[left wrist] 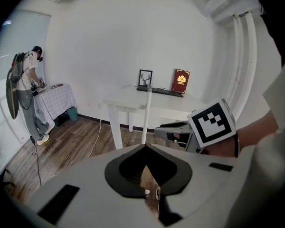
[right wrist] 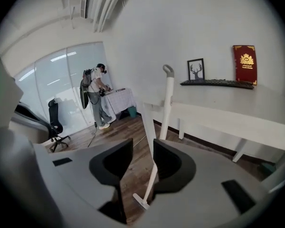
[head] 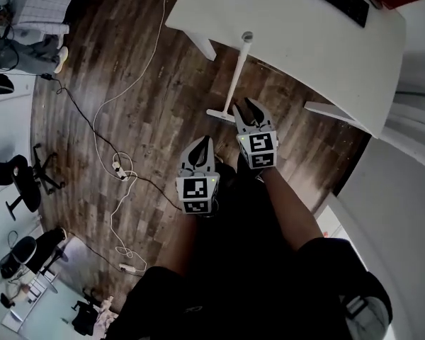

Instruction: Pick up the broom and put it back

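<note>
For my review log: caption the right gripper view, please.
Right gripper, jaws apart, frames the white broom propped against the white table.

Dark wood-plank floor (head: 163, 119) below; white table (head: 290, 34) straight ahead of right gripper (head: 245, 105), set against plain white wall (right wrist: 180, 27); glass wall (right wrist: 61, 80) and black office chair (right wrist: 53, 115) off to its left; cables (head: 120, 168) on floor left of left gripper (head: 207, 140).

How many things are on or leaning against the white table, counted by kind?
Broom, leaning on the white table: 1
Black keyboard: 1
Framed picture: 1
Red book: 1
Total: 4
</note>
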A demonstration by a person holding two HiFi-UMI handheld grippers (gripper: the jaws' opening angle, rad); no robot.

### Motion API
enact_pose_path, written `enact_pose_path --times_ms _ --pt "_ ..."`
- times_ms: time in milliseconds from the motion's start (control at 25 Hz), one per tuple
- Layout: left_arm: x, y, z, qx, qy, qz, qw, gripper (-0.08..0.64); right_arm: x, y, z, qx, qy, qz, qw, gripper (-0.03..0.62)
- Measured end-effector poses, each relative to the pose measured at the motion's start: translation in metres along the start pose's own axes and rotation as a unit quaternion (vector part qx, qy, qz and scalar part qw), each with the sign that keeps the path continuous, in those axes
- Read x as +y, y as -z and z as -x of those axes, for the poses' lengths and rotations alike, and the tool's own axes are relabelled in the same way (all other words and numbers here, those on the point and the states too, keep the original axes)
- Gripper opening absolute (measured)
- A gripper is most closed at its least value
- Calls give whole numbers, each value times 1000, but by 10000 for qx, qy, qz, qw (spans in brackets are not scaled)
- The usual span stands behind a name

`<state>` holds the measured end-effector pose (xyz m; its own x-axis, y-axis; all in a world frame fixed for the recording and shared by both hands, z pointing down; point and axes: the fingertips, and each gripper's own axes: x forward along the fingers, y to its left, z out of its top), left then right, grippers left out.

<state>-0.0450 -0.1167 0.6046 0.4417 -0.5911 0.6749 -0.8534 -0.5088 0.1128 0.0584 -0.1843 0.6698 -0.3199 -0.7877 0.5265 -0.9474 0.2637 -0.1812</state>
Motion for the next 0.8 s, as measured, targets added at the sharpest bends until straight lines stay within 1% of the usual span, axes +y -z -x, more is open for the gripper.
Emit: enact_pose_path --times_ms 80,160,280,440,560,640,720,800 --pt "7 13 -15 117 -137 52 9998 1 -10 13 -20 109 48 -24 9999 144" --pt "10 26 -29 217 -173 98 9996 2 -20 30 -35 237 115 -57 9996 169" --pt "18 37 -48 323 -139 170 9992 2 -30 43 -58 358 224 -135 9990 175" --pt "24 47 -66 500 -190 383 9978 2 -35 63 -87 508 217 -241 9982 176" --pt "21 50 -79 550 -137 540 9969 2 -48 76 -105 678 268 -349 9967 176" --pt "17 48 -84 541 -104 609 9966 2 -51 79 -116 751 236 -293 9965 177" --pt "13 46 -86 510 -71 621 9967 2 -53 80 -123 760 223 -225 9966 178" --pt "10 46 -85 504 -52 620 9968 2 -53 78 -130 679 183 -279 9971 178"
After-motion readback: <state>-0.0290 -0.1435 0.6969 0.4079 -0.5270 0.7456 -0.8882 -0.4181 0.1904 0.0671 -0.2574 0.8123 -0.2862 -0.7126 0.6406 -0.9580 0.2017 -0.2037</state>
